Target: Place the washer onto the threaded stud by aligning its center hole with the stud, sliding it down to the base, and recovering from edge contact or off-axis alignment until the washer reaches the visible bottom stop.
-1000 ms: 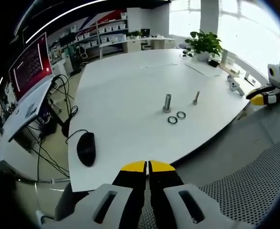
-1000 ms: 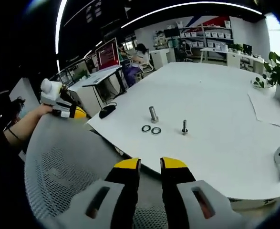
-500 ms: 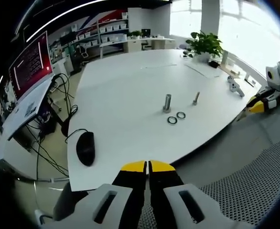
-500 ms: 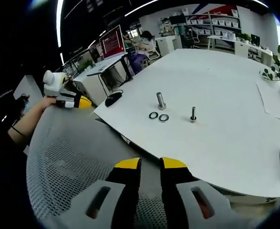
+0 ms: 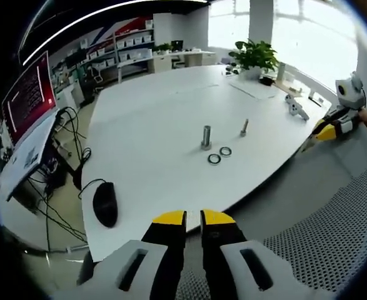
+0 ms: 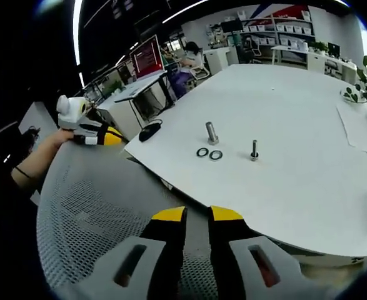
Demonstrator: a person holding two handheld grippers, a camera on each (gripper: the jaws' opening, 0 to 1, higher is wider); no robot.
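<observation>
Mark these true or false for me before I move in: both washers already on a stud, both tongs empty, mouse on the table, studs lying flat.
1. Both washers sit on a stud. False: they lie flat on the table, beside the larger stud.
2. Left tongs and right tongs hold nothing. True.
3. A mouse lies near the table edge. True.
4. Both studs lie flat. False: the larger stud and smaller stud stand upright.

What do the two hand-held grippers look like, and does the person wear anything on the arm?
Each hand-held gripper, left and right, has two black jaws with yellow tips on a pale grey slotted body. The forearm beside the mesh chair back carries a thin dark band at the wrist.
</observation>
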